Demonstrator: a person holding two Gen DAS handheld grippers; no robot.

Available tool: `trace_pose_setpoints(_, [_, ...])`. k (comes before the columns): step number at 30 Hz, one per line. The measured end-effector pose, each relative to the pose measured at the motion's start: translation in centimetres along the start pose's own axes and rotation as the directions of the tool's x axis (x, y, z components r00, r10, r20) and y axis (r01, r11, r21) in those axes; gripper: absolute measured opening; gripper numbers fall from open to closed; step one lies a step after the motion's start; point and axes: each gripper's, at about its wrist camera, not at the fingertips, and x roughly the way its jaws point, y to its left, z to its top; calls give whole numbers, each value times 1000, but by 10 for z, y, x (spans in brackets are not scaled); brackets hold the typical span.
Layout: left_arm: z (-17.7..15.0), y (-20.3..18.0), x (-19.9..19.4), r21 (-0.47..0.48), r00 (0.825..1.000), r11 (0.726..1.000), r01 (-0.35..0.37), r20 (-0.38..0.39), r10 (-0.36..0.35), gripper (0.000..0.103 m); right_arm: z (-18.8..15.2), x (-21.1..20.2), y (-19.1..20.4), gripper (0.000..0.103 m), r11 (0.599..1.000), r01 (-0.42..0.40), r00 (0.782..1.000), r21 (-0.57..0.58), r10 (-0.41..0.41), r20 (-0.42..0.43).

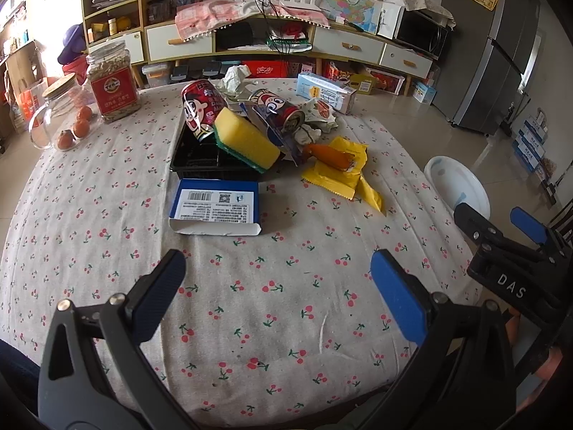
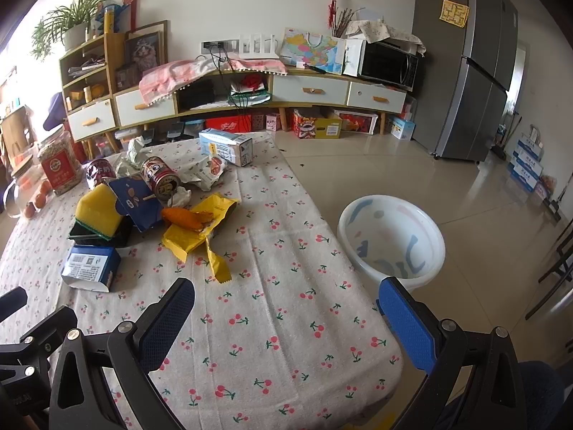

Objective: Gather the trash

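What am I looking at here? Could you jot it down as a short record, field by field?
Setting: table under a cherry-print tablecloth in a living room
Left tool: open, holding nothing, above the cloth
Right tool: open, holding nothing, at the table's right edge
Trash pile: two red drink cans, yellow sponge lying on a black plastic tray, yellow wrapper, crumpled paper
Nearest item: flattened blue and white carton
Likely bin: white plastic basin on the floor, right of the table, appears empty
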Motion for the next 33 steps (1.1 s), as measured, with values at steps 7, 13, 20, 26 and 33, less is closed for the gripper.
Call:
trace_pose_setpoints(7, [0, 0, 0, 1, 1000, 1000, -1, -2, 1, 103, 0, 1, 0, 103, 1000, 0, 1000, 0, 0, 0])
trace_pose_setpoints(13, [0, -1, -1, 6, 1000, 1000, 0, -2, 0, 103, -1, 1, 0, 103, 1000, -1, 1000, 1, 1, 0])
trace_pose_setpoints(20, [0, -3, -1, 9, 1000, 1000, -1, -1, 1, 103, -1, 1, 0, 103, 1000, -2, 1000, 0, 2, -1])
trace_pose_setpoints(26, [0, -2, -1, 10, 1000, 1000, -1, -3, 1, 103, -1, 2, 1, 103, 1000, -1, 1000, -2, 1, -2])
trace_pose_setpoints(33, [0, 1, 1, 6, 1000, 1000, -6, -12, 6, 103, -2, 5, 3, 103, 1000, -1, 1000, -8, 1, -9])
